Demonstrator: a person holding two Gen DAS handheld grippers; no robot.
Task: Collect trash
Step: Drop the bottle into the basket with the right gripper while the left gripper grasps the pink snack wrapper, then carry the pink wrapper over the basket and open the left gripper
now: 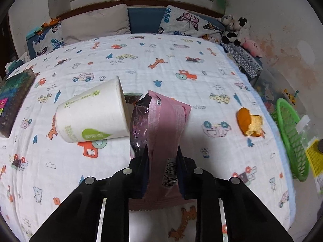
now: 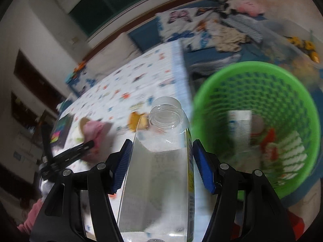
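Note:
My left gripper (image 1: 162, 153) is shut on a pink snack wrapper (image 1: 161, 125) and holds it just above the bed. A white paper cup (image 1: 91, 114) lies on its side to the wrapper's left. An orange peel (image 1: 249, 124) lies on the bed to the right. My right gripper (image 2: 161, 157) is shut on a clear plastic bottle (image 2: 159, 171) with a white cap, held left of a green mesh basket (image 2: 258, 125). The basket holds some packaging. The left gripper with the wrapper (image 2: 94, 135) also shows in the right wrist view.
A cartoon-print white bedspread (image 1: 141, 64) covers the bed. A dark book (image 1: 14, 98) lies at its left edge. Pillows (image 1: 97, 22) and plush toys (image 1: 238, 30) sit at the head. The green basket (image 1: 290, 137) stands beside the bed's right edge.

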